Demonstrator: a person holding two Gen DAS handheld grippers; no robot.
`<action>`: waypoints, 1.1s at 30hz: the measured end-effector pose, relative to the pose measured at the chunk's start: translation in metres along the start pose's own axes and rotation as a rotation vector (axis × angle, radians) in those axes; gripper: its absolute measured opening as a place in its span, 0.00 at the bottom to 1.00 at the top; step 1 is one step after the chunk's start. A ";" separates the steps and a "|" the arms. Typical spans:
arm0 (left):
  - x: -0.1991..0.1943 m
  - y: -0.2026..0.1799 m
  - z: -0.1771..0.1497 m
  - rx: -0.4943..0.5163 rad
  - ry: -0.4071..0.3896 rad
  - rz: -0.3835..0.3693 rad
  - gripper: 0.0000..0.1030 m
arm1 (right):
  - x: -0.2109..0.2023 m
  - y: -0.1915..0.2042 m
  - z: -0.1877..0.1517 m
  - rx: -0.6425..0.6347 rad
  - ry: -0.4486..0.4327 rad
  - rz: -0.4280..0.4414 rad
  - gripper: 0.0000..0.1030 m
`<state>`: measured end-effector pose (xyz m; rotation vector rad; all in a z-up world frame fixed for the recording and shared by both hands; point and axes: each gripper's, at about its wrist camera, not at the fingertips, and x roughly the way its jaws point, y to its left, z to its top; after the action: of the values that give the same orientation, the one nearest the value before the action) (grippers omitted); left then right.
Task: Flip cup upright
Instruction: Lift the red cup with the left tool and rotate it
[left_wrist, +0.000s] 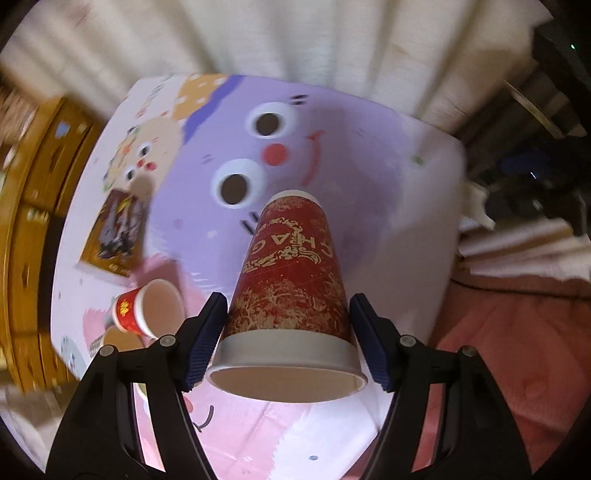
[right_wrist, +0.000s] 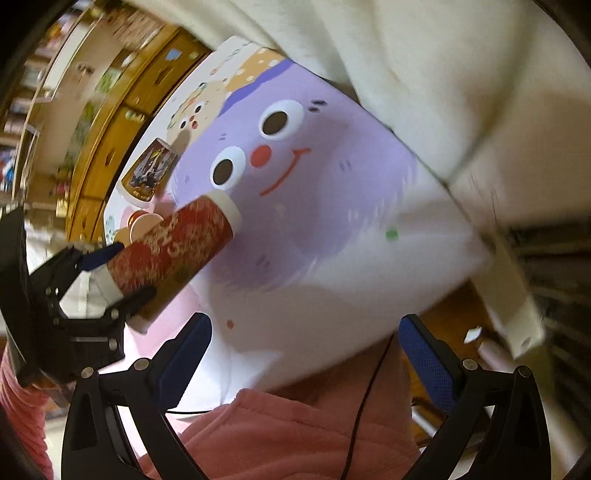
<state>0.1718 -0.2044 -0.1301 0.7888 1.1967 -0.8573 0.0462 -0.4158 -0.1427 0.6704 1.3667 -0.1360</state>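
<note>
A tall red paper cup with gold print (left_wrist: 291, 273) sits between the pads of my left gripper (left_wrist: 288, 332), its open rim toward the camera and its base pointing away. The jaws are closed on its sides near the rim, and it is held above the table. In the right wrist view the same cup (right_wrist: 173, 243) lies tilted in the left gripper (right_wrist: 110, 273) at the left. My right gripper (right_wrist: 303, 362) is open and empty above the table's near edge.
The table carries a cartoon-print cloth (left_wrist: 332, 155). A small red cup (left_wrist: 147, 310) lies on its side at the left, by a brown picture cup (left_wrist: 114, 236). Wooden drawers (left_wrist: 29, 229) stand left, a white curtain (left_wrist: 295, 44) behind, pink fabric (left_wrist: 509, 332) right.
</note>
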 end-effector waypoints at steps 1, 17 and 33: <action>-0.002 -0.004 -0.004 0.030 -0.017 -0.013 0.64 | 0.000 -0.003 -0.011 0.024 -0.008 0.000 0.99; -0.009 -0.068 -0.012 0.503 -0.059 -0.341 0.64 | -0.017 -0.052 -0.146 0.332 -0.137 -0.033 0.99; 0.049 -0.045 -0.017 0.856 0.124 -0.199 0.63 | -0.003 -0.029 -0.143 0.307 -0.085 -0.063 0.99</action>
<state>0.1315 -0.2169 -0.1848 1.4360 1.0057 -1.5420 -0.0901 -0.3662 -0.1575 0.8672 1.2974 -0.4266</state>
